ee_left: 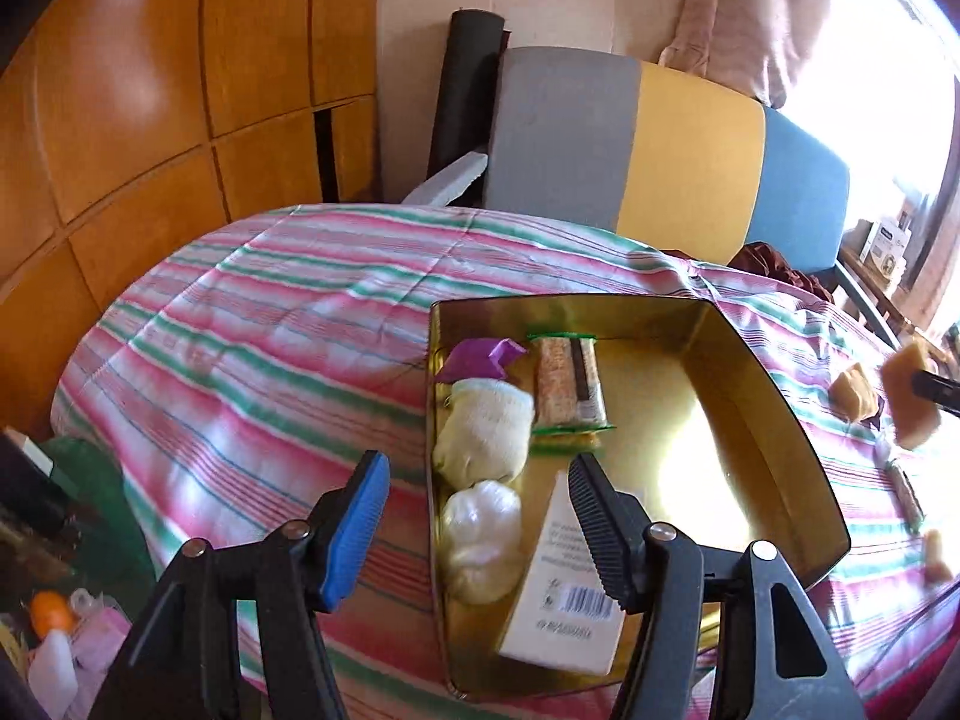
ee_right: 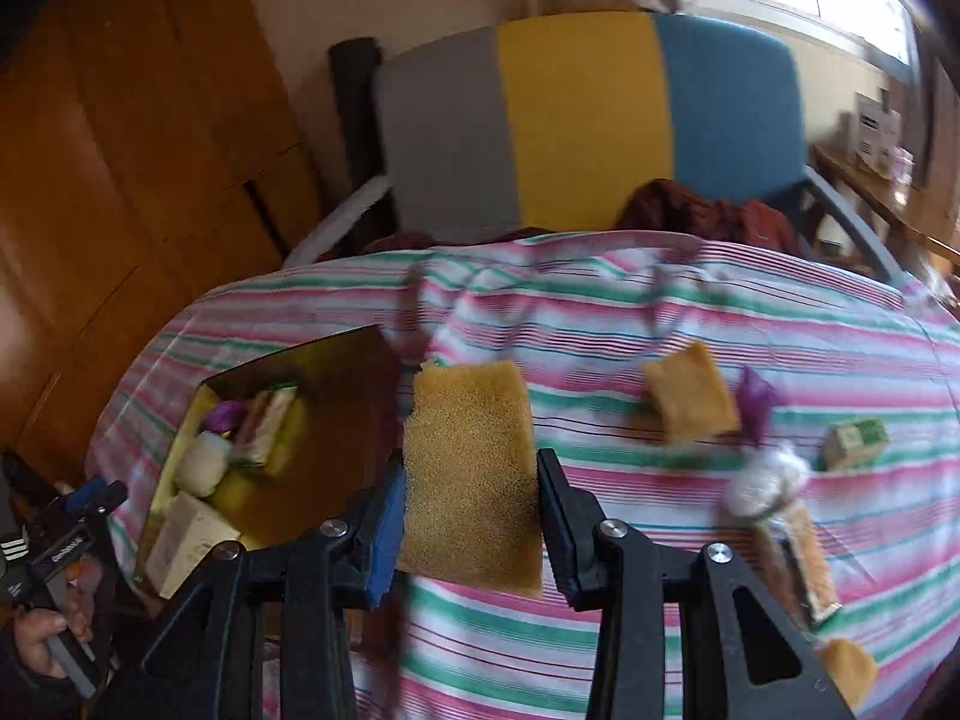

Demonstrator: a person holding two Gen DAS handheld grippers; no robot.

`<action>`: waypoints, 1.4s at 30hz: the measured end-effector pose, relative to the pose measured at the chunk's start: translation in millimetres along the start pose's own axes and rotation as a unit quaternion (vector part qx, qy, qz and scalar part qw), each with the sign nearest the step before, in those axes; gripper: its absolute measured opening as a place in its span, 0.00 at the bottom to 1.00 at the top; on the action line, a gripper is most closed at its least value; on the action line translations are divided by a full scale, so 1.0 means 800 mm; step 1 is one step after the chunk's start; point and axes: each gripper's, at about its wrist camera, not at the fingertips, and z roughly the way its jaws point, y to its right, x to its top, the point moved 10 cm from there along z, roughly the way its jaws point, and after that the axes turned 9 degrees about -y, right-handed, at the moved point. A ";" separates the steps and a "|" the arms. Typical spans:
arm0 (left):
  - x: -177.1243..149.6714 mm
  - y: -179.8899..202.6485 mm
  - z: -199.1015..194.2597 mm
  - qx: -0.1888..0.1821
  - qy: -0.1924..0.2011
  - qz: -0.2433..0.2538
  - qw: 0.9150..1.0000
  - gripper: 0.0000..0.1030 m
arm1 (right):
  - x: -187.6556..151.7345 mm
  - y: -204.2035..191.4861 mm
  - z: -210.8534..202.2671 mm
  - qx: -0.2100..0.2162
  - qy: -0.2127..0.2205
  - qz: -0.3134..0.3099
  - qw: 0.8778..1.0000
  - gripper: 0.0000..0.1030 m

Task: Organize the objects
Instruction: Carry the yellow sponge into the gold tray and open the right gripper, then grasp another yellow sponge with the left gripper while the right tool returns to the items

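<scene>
Carrying sponge (ee_right: 471, 480) clenched in right hand-held gripper (ee_right: 471, 516); tin (ee_right: 336, 396) lies left; left hand-held gripper (ee_left: 480, 531) released, empty.

A bed under a pink, green and white striped sheet (ee_left: 252, 324) fills the room's middle. Behind it stands a headboard (ee_right: 576, 120) panelled grey, yellow and blue. Left of the headboard runs an orange-brown wooden wardrobe (ee_left: 150, 90); right of it, a bright window (ee_left: 888, 90) with a pale curtain (ee_left: 756, 12).

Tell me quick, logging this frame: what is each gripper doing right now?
Left gripper: open, holding nothing, above the gold tin.
Right gripper: closed on the yellow sponge.
</scene>
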 end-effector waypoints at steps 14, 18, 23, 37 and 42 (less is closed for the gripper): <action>-0.012 -0.075 -0.002 0.006 0.003 -0.078 0.997 0.61 | -0.024 -0.192 0.221 0.021 -0.152 -0.066 0.986 0.42; -0.015 -0.077 0.001 0.004 0.000 -0.083 0.997 0.61 | -0.026 -0.218 0.222 0.095 -0.155 -0.056 0.982 0.56; -0.016 -0.071 0.002 0.007 -0.002 -0.077 0.997 0.62 | -0.020 -0.212 0.193 0.119 -0.127 -0.052 0.983 0.69; -0.016 -0.016 -0.020 -0.003 0.016 -0.026 1.000 0.67 | -0.020 -0.159 0.110 0.086 -0.058 -0.044 0.994 0.71; -0.020 0.014 -0.024 -0.012 0.015 0.003 1.000 0.69 | -0.029 -0.118 0.075 0.067 -0.033 -0.039 0.996 0.71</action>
